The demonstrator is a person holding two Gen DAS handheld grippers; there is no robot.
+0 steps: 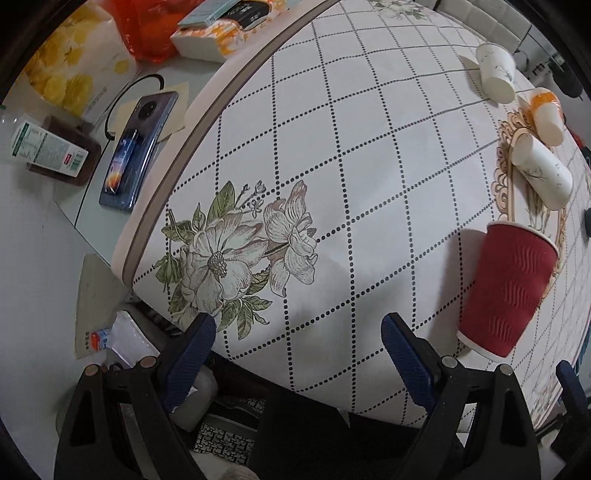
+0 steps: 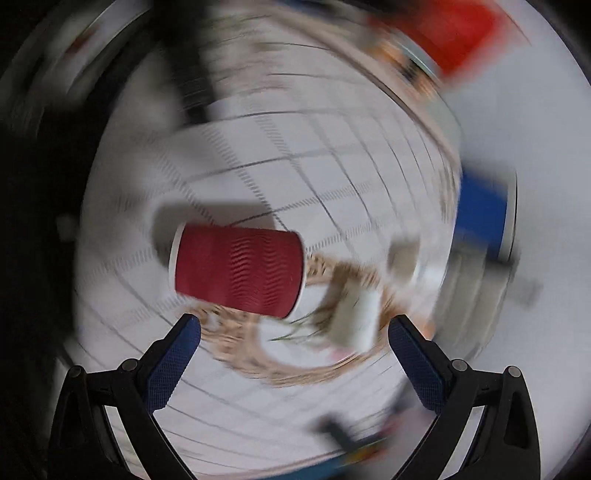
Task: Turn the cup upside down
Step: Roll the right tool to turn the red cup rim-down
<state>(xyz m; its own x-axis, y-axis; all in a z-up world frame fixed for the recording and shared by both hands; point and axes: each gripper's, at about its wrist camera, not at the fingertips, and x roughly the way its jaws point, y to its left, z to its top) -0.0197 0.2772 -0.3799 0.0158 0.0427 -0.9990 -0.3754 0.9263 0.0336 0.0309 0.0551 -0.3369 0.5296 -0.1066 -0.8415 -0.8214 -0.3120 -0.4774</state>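
A red ribbed paper cup [image 1: 508,291] stands on the round table with its wide rim away from the camera, at the right of the left wrist view. My left gripper [image 1: 299,332] is open and empty, to the left of the cup and apart from it. In the right wrist view, which is smeared by motion, the same red cup [image 2: 238,271] shows sideways just ahead of my right gripper [image 2: 293,332], which is open and empty. The fingers [image 2: 177,354] do not touch the cup.
Two white paper cups [image 1: 496,72] [image 1: 543,171] and an orange-patterned cup [image 1: 546,112] stand on the checked tablecloth [image 1: 332,147] at the far right. A phone [image 1: 135,151], a tube [image 1: 48,147], tissue packs [image 1: 218,37] and an orange bag [image 1: 147,26] lie on the surface beyond the table edge.
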